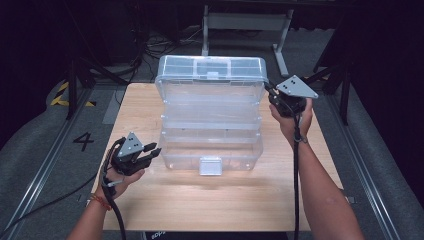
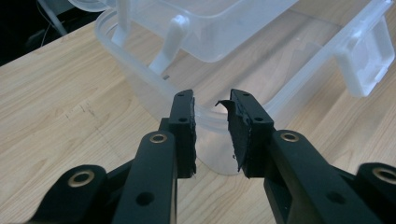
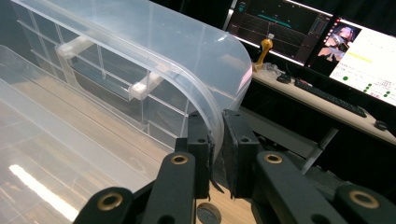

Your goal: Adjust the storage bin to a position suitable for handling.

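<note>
Clear tiered box (image 1: 210, 117) mid-table, trays fanned out, lid (image 1: 210, 70) up at back. My right gripper (image 3: 215, 140) pinching lid's edge; my left gripper (image 2: 211, 119) spread, straddling bottom tray's (image 2: 140, 79) rim, not yet clamped. Judge: opening near done or closing barely begun

Left tongs (image 2: 211, 130) parted; right tongs (image 3: 215, 154) clamped

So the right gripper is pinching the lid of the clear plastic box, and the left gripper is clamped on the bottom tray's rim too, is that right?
Not quite. The left gripper is open: in the left gripper view its jaws stand apart around the bottom tray's rim without clamping it. The right gripper does pinch the lid of the clear plastic box.
</note>
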Demonstrator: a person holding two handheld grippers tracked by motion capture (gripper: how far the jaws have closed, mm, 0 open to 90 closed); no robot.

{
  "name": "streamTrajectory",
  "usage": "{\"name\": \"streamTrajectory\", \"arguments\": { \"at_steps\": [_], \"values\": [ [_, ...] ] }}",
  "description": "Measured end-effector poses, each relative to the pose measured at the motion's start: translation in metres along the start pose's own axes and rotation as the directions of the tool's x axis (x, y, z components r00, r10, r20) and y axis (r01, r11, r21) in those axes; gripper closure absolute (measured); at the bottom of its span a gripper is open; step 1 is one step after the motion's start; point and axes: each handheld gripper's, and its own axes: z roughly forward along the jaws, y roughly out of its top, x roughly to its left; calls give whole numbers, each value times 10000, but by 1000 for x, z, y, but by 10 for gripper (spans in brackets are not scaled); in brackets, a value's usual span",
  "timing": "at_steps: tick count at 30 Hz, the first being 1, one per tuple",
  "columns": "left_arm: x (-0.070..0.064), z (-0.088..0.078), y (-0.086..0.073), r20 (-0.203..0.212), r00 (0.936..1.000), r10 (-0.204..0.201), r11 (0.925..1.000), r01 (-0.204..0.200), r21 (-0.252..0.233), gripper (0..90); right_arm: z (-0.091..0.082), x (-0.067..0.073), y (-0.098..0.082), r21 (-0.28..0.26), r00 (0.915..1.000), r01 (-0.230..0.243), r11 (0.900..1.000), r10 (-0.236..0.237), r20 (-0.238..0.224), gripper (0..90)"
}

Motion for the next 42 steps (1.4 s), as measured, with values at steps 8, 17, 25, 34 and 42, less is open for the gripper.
{"name": "streamTrajectory", "arguments": {
  "at_steps": [8,17,25,34,42],
  "values": [
    [5,-7,-24,-92,10000,34,9981,-28,610,686,4,-3,2,98,10000,-46,9999,46,7,832],
    [9,-8,-55,-84,9999,-86,9874,98,1581,611,6,-3,3,132,9999,130,9998,-131,62,837],
    [8,-7,-72,395,9989,-234,9751,141,2213,442,9,-5,6,261,9999,150,9995,-150,22,839],
    [8,-3,-87,631,9937,-930,9625,736,2610,279,14,-9,7,305,10000,47,9995,-45,-69,840],
    [4,1,-97,219,9915,-1280,9638,1191,2386,196,18,-13,8,339,9998,-23,9994,29,-190,842]
  ]
}}
